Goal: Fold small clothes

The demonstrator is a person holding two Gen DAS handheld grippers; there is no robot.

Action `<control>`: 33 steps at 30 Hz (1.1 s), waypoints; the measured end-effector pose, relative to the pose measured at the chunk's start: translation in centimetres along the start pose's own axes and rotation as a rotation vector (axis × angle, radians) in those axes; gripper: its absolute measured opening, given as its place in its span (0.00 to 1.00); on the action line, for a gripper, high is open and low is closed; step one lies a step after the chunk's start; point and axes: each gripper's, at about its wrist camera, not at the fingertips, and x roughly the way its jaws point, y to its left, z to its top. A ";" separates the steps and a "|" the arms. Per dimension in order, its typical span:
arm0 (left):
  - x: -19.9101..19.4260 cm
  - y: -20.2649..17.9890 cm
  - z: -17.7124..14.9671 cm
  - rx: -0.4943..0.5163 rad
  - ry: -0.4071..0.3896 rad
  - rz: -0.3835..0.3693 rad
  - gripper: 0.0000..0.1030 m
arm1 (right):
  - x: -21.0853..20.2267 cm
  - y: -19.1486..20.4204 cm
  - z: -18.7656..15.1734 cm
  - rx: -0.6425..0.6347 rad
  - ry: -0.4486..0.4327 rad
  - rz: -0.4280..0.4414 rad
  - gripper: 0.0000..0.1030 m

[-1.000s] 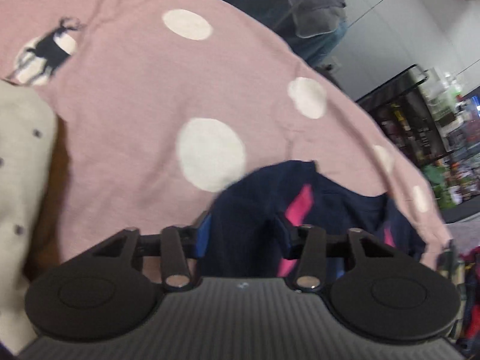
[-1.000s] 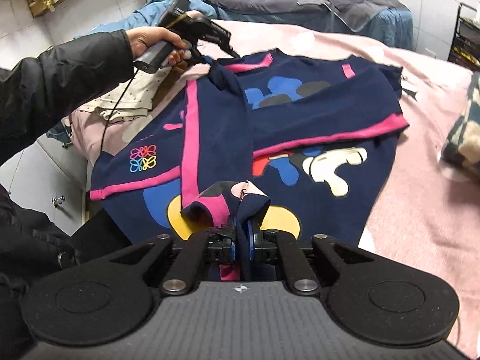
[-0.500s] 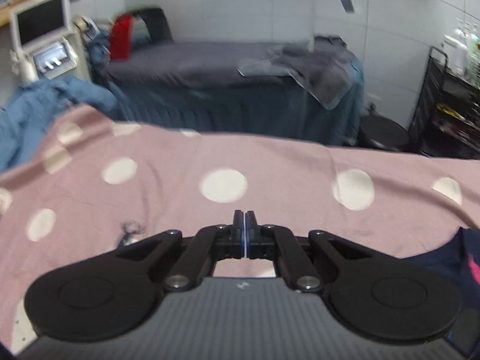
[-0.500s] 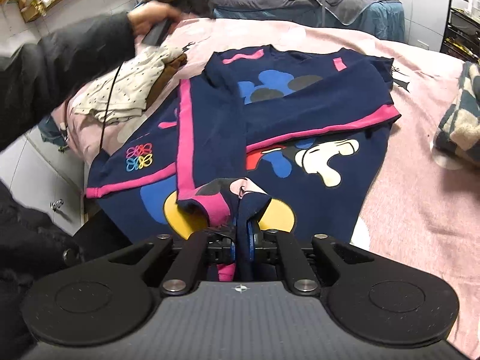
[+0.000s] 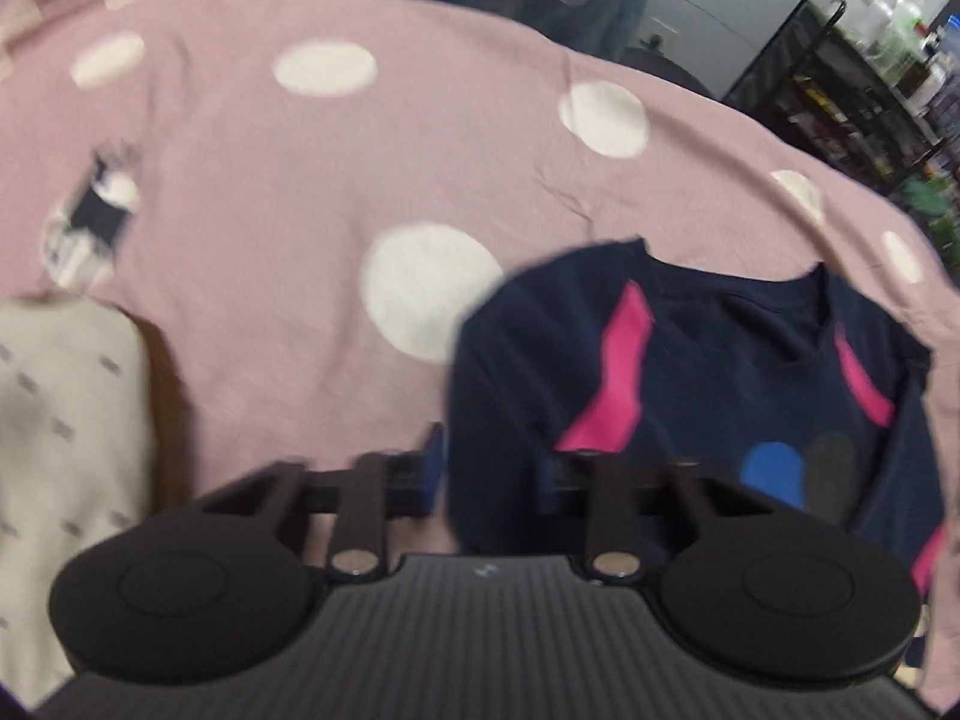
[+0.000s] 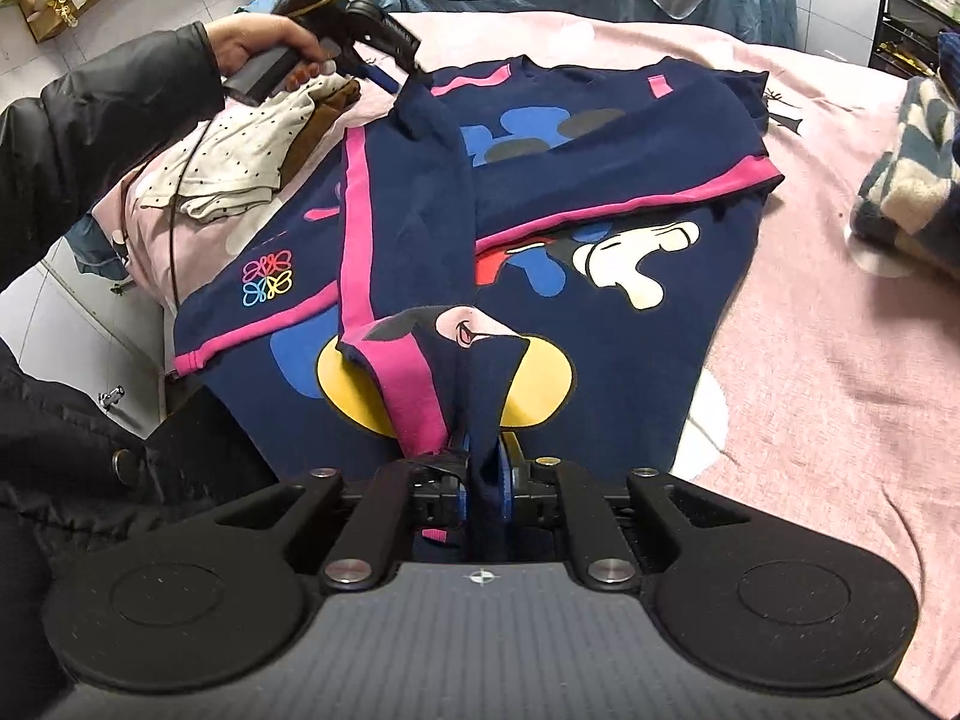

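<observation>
Though nearly closed, right tool [image 6: 483, 480] tight on navy sweater [image 6: 630, 372] hem.

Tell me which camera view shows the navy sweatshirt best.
The right wrist view: the navy sweatshirt lies almost whole there, sleeves folded across its cartoon print, with the right claw pinching its near hem. The left wrist view is blurred and catches only the collar end, with pink stripes, partly behind the left claw.

black puffy sleeve [image 6: 102, 114], black hand-held gripper [image 6: 483, 480], seemingly blue-padded.
</observation>
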 end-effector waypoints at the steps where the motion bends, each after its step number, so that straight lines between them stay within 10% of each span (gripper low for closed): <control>1: 0.1 -0.4 0.1 0.018 -0.012 -0.001 0.10 | 0.0 0.0 0.0 0.002 -0.003 -0.002 0.17; 6: -1.5 -3.2 3.1 0.150 -0.235 0.283 0.00 | -0.3 0.1 -0.2 0.019 -0.013 -0.010 0.17; 10: -0.4 -2.6 4.7 0.035 -0.153 0.145 0.04 | -0.4 0.1 -0.3 0.019 -0.010 -0.013 0.18; 11: -0.6 -2.9 4.4 0.045 -0.168 0.154 0.13 | -0.5 0.2 -0.3 0.017 -0.009 -0.015 0.21; 14: -1.9 -3.3 3.2 0.095 -0.178 0.209 0.88 | -1.4 -0.1 -0.5 0.026 -0.031 -0.016 0.30; 18: -4.9 -2.8 -0.2 0.133 -0.194 0.182 0.91 | -3.5 -1.2 -0.3 0.069 -0.074 0.000 0.33; 22: -6.3 -3.2 -4.4 0.151 -0.150 0.096 0.91 | -3.4 -2.1 -0.2 0.064 -0.082 0.001 0.78; 24: -6.7 -4.0 -6.4 0.189 -0.124 0.076 0.91 | -2.1 -2.0 -0.6 0.067 -0.072 0.014 0.78; 29: -7.5 -5.3 -9.9 0.256 -0.077 0.048 0.91 | 0.0 -0.9 -0.8 0.030 -0.056 0.074 0.11; 33: -9.5 -5.3 -10.7 0.264 -0.104 0.054 0.91 | -4.4 -0.8 0.5 0.043 -0.134 0.170 0.08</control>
